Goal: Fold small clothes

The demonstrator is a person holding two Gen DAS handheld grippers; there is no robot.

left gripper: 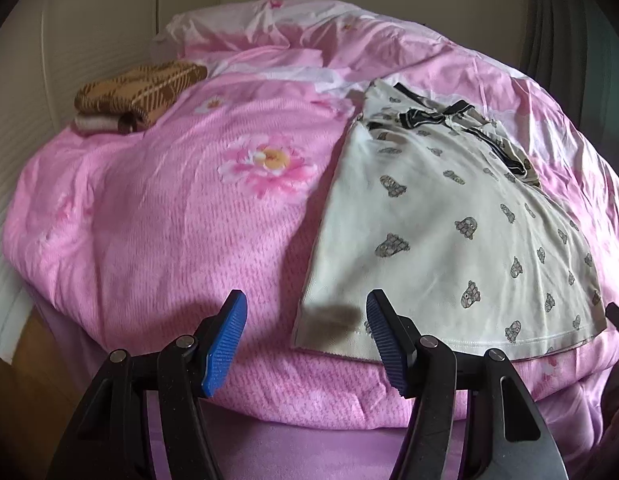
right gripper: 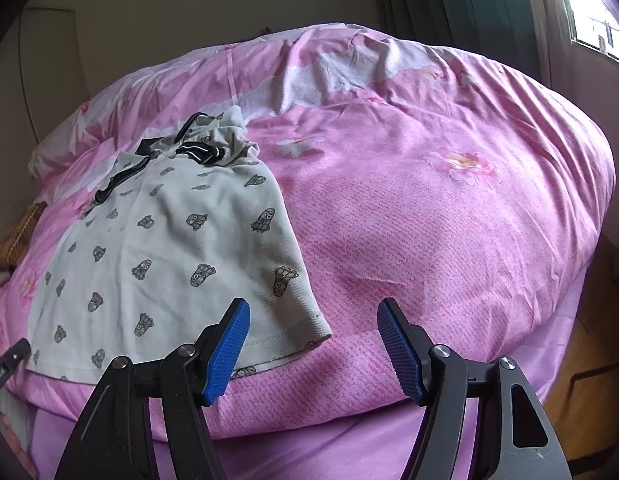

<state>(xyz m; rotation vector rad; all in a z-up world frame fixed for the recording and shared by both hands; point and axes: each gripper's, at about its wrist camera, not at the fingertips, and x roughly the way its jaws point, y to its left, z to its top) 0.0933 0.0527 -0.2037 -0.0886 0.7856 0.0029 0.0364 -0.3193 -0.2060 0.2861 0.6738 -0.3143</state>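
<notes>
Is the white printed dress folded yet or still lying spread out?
Partly folded. The dress lies flat on the pink quilt, with its left edge straight like a fold line; no compact bundle yet.

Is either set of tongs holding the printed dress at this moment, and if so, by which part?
Nothing is held. The left tongs and right tongs both stand open at the hem of the dress, gripping no fabric.

both wrist views face across the bed (left gripper: 149, 208), sharing the dress (right gripper: 169, 248).
</notes>
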